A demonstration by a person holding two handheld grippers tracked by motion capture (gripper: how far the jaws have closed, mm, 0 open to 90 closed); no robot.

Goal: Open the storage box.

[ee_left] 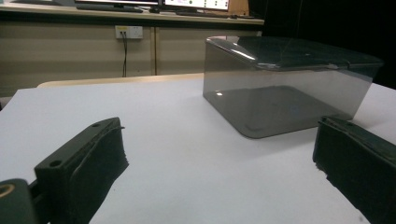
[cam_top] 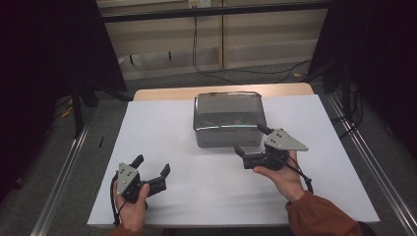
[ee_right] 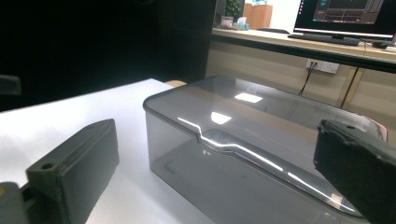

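A smoky grey see-through plastic box with its lid on stands at the middle of the table, toward the far side. My right gripper is open just in front of the box's near right corner, jaws pointing at it. In the right gripper view the box sits close between and beyond the open jaws of my right gripper. My left gripper is open near the table's front left, with nothing between its jaws. From the left gripper view the box stands farther off to the right, beyond my left gripper.
The white tabletop has a wooden strip along its far edge. Metal rails run down both sides of the table. Cables lie on the floor behind. A desk with monitors stands against the far wall.
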